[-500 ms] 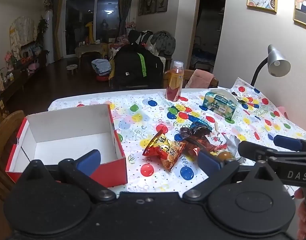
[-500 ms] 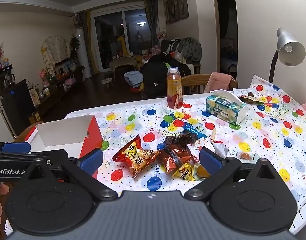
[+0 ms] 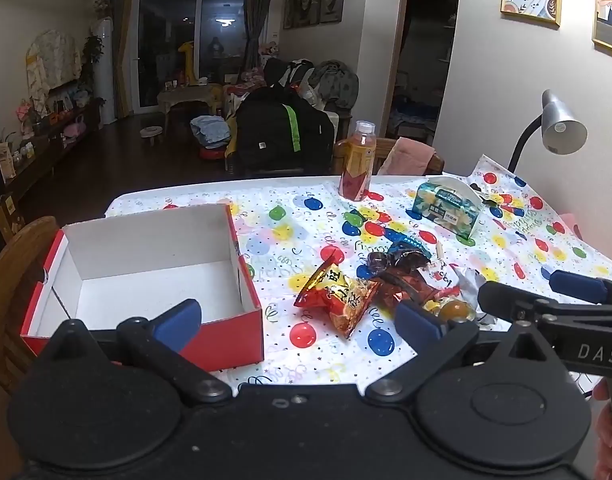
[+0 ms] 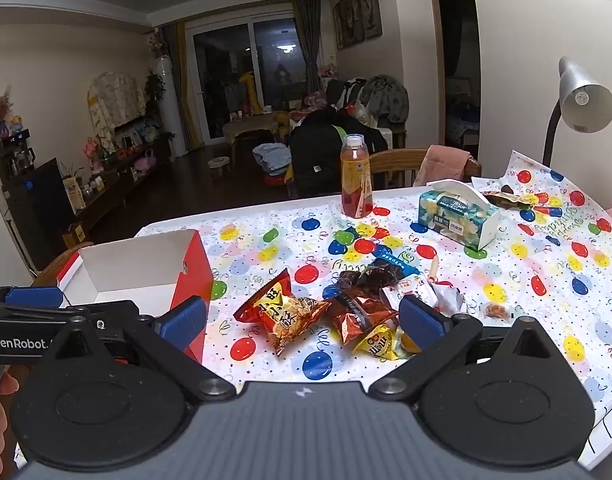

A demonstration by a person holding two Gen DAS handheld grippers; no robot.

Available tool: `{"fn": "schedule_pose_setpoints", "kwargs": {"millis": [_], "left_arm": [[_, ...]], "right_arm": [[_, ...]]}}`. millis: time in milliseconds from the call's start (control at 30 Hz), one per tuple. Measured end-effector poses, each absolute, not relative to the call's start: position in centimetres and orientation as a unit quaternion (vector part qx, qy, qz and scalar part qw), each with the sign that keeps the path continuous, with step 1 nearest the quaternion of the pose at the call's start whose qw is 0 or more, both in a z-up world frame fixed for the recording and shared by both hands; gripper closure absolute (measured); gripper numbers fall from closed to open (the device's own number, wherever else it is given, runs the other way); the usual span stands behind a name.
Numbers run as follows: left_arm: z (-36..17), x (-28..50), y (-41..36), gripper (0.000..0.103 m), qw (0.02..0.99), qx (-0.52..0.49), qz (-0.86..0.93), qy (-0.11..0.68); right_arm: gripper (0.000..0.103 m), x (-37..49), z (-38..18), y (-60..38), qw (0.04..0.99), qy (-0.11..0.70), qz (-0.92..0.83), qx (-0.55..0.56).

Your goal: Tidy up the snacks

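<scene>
A red box with a white, empty inside [image 3: 146,272] [image 4: 138,268] stands at the table's left. To its right lies a pile of snacks: a red-orange packet [image 3: 338,296] [image 4: 284,316], a brown-red packet [image 4: 360,314], a dark wrapper [image 3: 402,258], a yellow packet [image 4: 380,342] and a small round sweet [image 4: 495,311]. My left gripper [image 3: 298,318] hovers open over the near table edge, between box and pile. My right gripper [image 4: 302,318] is open too, just short of the pile, with nothing between its fingers.
A juice bottle [image 3: 358,164] stands at the far edge, a tissue box [image 3: 446,204] to its right. A desk lamp [image 3: 558,128] rises at the right wall. A wooden chair back [image 3: 14,256] sits left of the box. The balloon-print cloth [image 3: 306,216] covers the table.
Both views have shifted only slightly; the snacks and the box lie where they were, and both grippers stay open.
</scene>
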State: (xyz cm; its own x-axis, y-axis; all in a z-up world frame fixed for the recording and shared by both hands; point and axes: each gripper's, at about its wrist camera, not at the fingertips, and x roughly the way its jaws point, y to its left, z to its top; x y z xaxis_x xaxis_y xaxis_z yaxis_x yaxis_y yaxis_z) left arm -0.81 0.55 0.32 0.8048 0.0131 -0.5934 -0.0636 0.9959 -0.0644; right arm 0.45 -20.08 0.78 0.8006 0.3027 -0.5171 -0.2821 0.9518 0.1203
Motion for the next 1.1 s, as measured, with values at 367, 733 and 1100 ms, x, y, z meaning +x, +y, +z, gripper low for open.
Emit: {"fn": "schedule_pose_setpoints", "kwargs": {"millis": [367, 733, 1100], "left_arm": [[0.4, -0.95, 0.86, 0.0, 0.948, -0.045, 0.024, 0.313], [0.37, -1.07, 1.15, 0.0, 0.948, -0.046, 0.025, 0.314], [0.14, -1.08, 1.33, 0.0, 0.947, -0.047, 0.025, 0.316]], "right_arm": [[0.0, 0.54, 0.82, -19.45, 0.947, 0.281, 0.152, 0.02], [0.0, 0.68, 0.58, -19.46, 0.947, 0.282, 0.151, 0.019], [0.0, 0.69, 0.63, -19.37, 0.947, 0.282, 0.151, 0.018]]}}
